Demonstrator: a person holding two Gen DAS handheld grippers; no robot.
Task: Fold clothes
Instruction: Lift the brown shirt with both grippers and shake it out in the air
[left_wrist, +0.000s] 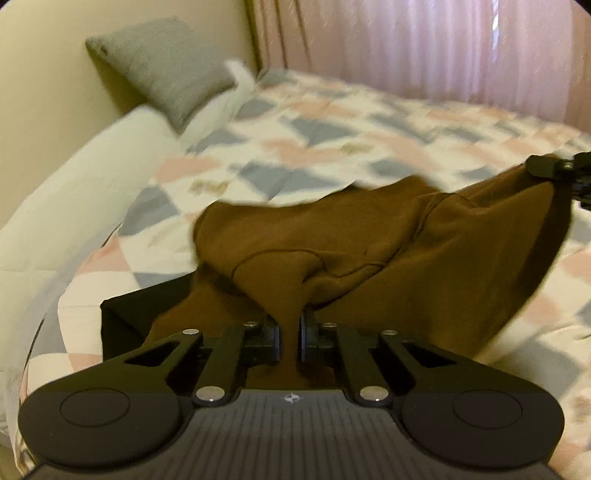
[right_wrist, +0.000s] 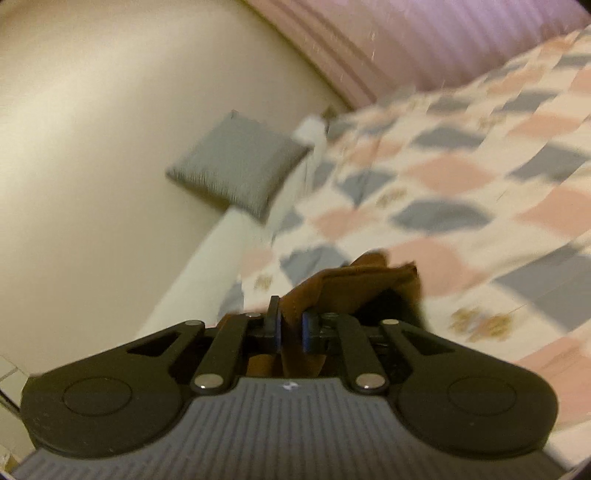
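The left gripper (left_wrist: 290, 334) pointed steeply down at the bed, jaws pinched tight on a fold of the brown sweatshirt (left_wrist: 369, 251), which hung between both tools above the patchwork quilt (left_wrist: 314, 129). The right gripper (right_wrist: 290, 332) tilted nearer level, jaws clamped on another bunched edge of the cloth. Only the left view showed the garment's full spread and the right tool's tip at its far corner; the right view showed mostly wall, the grey cushion (right_wrist: 240, 162) and curtain (right_wrist: 424, 40).
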